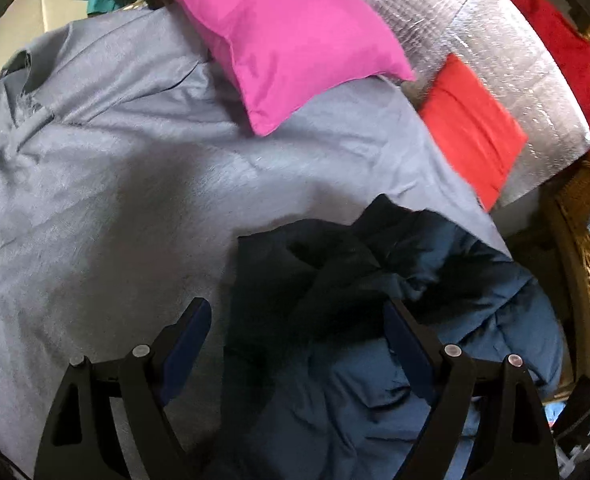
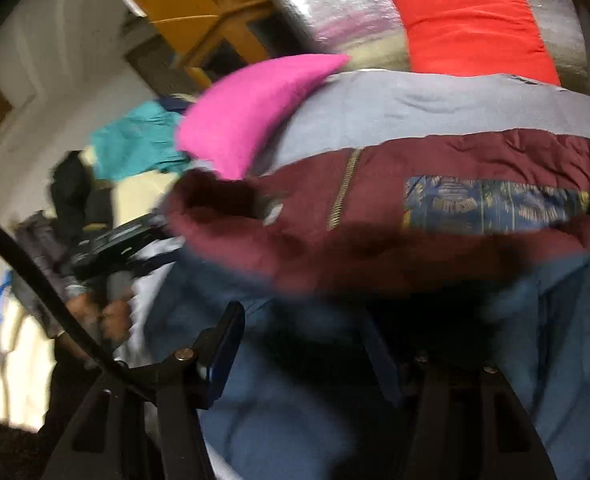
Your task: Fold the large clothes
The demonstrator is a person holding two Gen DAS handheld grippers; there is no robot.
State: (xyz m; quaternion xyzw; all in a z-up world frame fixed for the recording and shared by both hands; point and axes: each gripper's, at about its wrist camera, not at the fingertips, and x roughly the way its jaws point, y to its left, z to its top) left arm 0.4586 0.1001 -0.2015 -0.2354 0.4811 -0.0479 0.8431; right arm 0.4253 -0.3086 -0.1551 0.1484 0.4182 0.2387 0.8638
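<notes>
Left gripper (image 1: 297,320) black fingers with dark blue pads and silver screws at lower frame, right gripper (image 2: 303,344) alike, black cable (image 2: 35,272) curving lower left

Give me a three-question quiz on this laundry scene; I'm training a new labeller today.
1. True or false: the pink pillow lies partly on the grey sheet.
2. What colour is the upper part of the jacket in the right wrist view? A) maroon B) yellow C) white
3. Are the left tongs clamped on cloth, or do they stand apart above it?

Key
1. True.
2. A.
3. They stand apart; the dark blue garment lies below the gap, and no pad presses on it.
</notes>
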